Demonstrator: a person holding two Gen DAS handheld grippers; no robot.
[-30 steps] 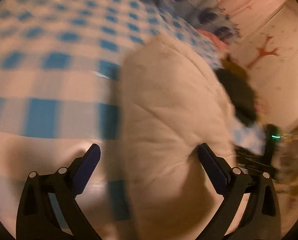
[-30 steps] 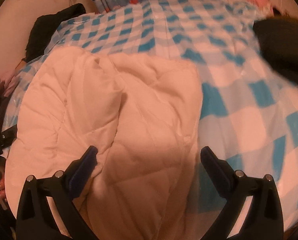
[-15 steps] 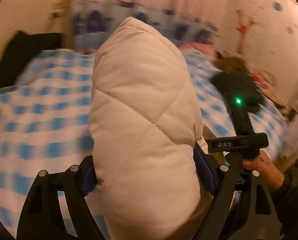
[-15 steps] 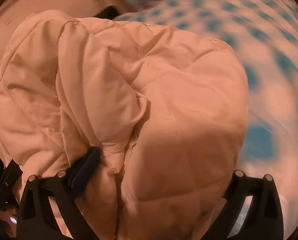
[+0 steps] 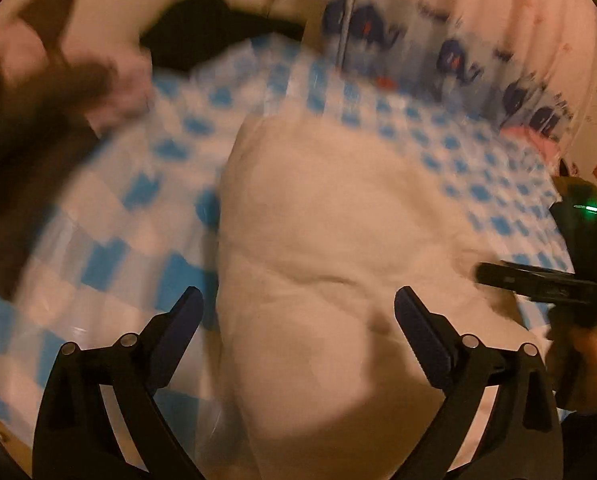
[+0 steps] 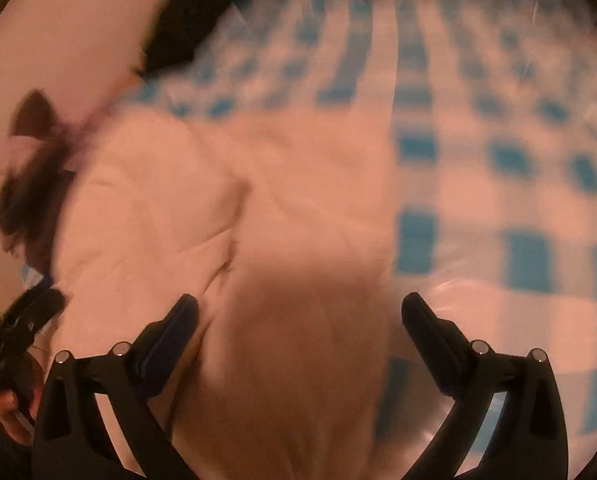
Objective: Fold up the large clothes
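Note:
A cream quilted padded garment (image 5: 330, 248) lies bunched on the blue-and-white checked bed cover (image 5: 110, 264). My left gripper (image 5: 298, 312) is open, its fingers wide on either side of the garment's near end. The same garment (image 6: 266, 216) fills the left and middle of the right wrist view. My right gripper (image 6: 298, 316) is open and wide over the garment's near edge. The right gripper's body also shows at the right edge of the left wrist view (image 5: 578, 276), held by a hand. Both views are motion-blurred.
A black garment (image 5: 210, 28) lies at the far edge of the bed by the wall. A dark brown and pink bundle (image 5: 38, 92) sits at the left. A curtain with blue prints (image 5: 450, 52) hangs behind the bed. The checked cover (image 6: 518, 184) stretches to the right.
Half a second ago both grippers held the garment lifted up between their fingers. Now it lies on the bed and both grippers are open and wide above it.

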